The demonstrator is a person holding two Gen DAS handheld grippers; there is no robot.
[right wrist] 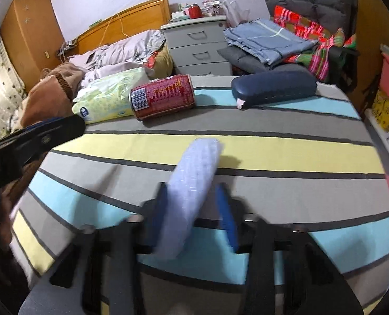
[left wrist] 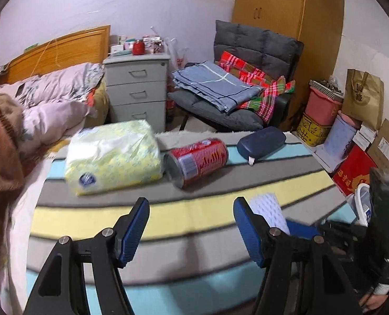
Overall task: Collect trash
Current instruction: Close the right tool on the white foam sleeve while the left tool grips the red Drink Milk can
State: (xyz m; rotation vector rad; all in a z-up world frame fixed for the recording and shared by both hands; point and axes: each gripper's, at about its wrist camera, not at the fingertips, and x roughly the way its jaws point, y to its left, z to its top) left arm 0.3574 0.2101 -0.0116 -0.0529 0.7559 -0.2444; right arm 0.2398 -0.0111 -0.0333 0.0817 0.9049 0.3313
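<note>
- Here, at the far left, a brown garment [left wrist: 0, 157] is lying on the bed beside a rumpled pale duvet [left wrist: 50, 97].
- Next, a yellow-green tissue pack [left wrist: 113, 155] is resting on the striped cloth [left wrist: 194, 210], just beside a red can [left wrist: 198, 161] that is lying on its side.
- The can's open end is facing the camera in the left wrist view, and its barcode end is showing in the right wrist view.
- Further right, a dark blue case [left wrist: 261, 143] is lying near the cloth's far edge, apart from the can.
- The left gripper [left wrist: 191, 223] is hovering over the yellow stripe with its jaws standing released and nothing between them.
- The right gripper [right wrist: 191, 204] is clenching a white foam net sleeve [right wrist: 191, 183], the piece of trash; both blue pads are pressing on its sides.
- The sleeve is sticking up and forward from the jaws, lifted above the striped cloth, its tip over the yellow stripe.
- In the left wrist view, the same sleeve is showing just right of the left gripper's right finger.
- At the far right, a pink bin [left wrist: 323, 105] and a brown paper bag [left wrist: 363, 97] are standing against the wall.
</note>
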